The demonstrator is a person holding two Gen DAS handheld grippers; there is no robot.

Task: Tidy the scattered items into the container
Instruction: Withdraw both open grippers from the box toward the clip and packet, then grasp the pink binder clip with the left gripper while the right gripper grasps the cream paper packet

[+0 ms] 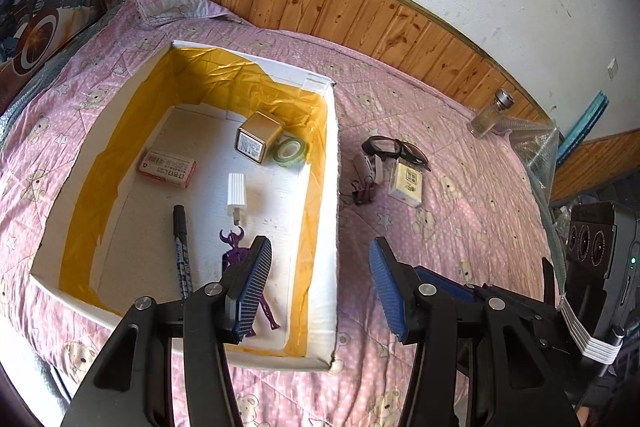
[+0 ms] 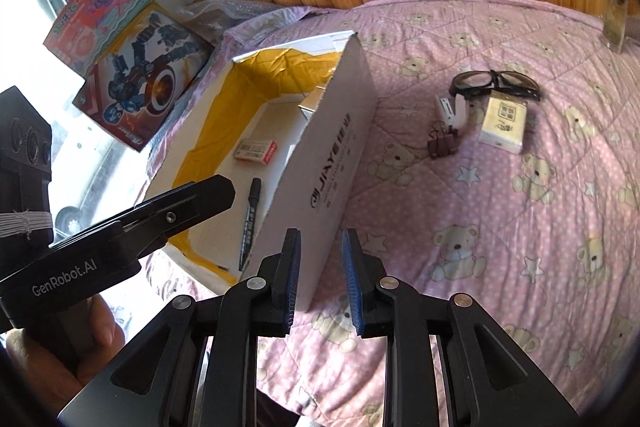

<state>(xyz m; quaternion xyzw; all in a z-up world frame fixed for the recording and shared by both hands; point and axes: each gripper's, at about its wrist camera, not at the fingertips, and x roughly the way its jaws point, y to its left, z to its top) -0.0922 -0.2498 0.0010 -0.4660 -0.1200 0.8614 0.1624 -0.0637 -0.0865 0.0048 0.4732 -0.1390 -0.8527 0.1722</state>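
Observation:
A white box [image 1: 334,187] lined with yellow tape lies on the pink quilt. It holds a metallic cube [image 1: 258,137], a green tape roll [image 1: 290,151], an eraser pack [image 1: 168,169], a white plug [image 1: 236,191], a black marker [image 1: 182,251] and a purple figurine [image 1: 236,251]. Right of the box lie glasses [image 1: 394,149], a white clip [image 1: 370,165], a dark binder clip [image 1: 363,191] and a cream carton [image 1: 406,181]. My left gripper [image 1: 320,267] hangs open astride the box's right wall, holding nothing. My right gripper [image 2: 322,267] stands open and unloaded by the box's [image 2: 340,147] near corner.
A glass jar [image 1: 490,115] stands by the wooden wall panel at the far right. Two toy boxes [image 2: 140,79] lean at the quilt's left end. Bubble wrap [image 1: 536,147] sits at the right edge. A hand [image 2: 100,327] holds the left gripper's handle.

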